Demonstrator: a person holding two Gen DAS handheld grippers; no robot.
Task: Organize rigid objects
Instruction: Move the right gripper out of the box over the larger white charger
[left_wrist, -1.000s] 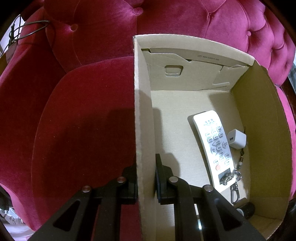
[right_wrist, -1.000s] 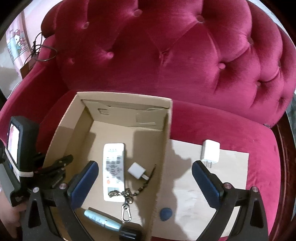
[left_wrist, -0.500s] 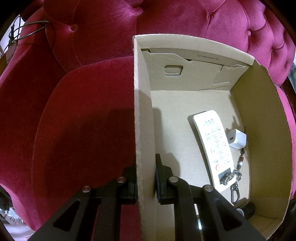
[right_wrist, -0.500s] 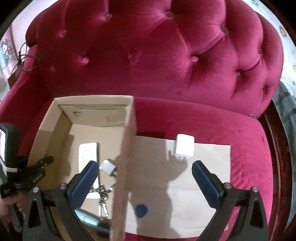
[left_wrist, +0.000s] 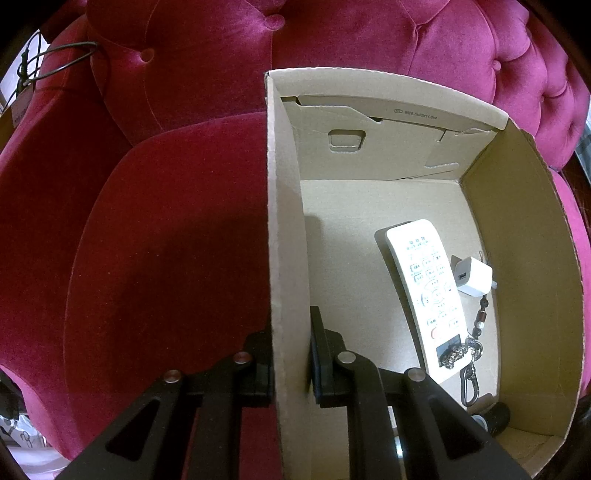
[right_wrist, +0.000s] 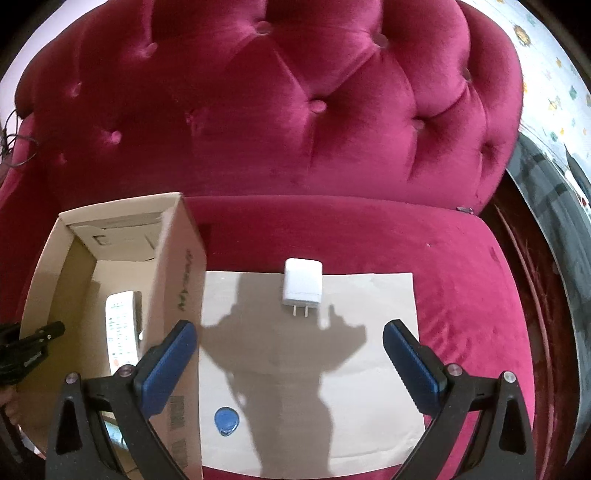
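Observation:
An open cardboard box (left_wrist: 388, 158) (right_wrist: 181, 280) stands on a red sofa. My left gripper (left_wrist: 290, 354) is shut on the box's left wall. Inside lie a white remote (left_wrist: 424, 295) (right_wrist: 120, 325), a small white charger (left_wrist: 472, 275), a keychain (left_wrist: 471, 354) and a dark cylinder (left_wrist: 495, 417). My right gripper (right_wrist: 290, 347) is open and empty above a cardboard sheet (right_wrist: 369, 369). A white plug adapter (right_wrist: 302, 286) lies on the sheet just beyond the fingertips. A blue tag (right_wrist: 226, 421) lies on the sheet near the box.
The sofa's tufted red backrest (right_wrist: 295, 110) rises behind the box and sheet. The red seat cushion (left_wrist: 166, 258) spreads left of the box. A cable (left_wrist: 55, 62) hangs at the far left. A patterned floor (right_wrist: 554, 110) lies right of the sofa.
My right gripper has moved to the right, from over the box to over the sheet, and closer to the white plug adapter. The left gripper has kept its hold on the box wall.

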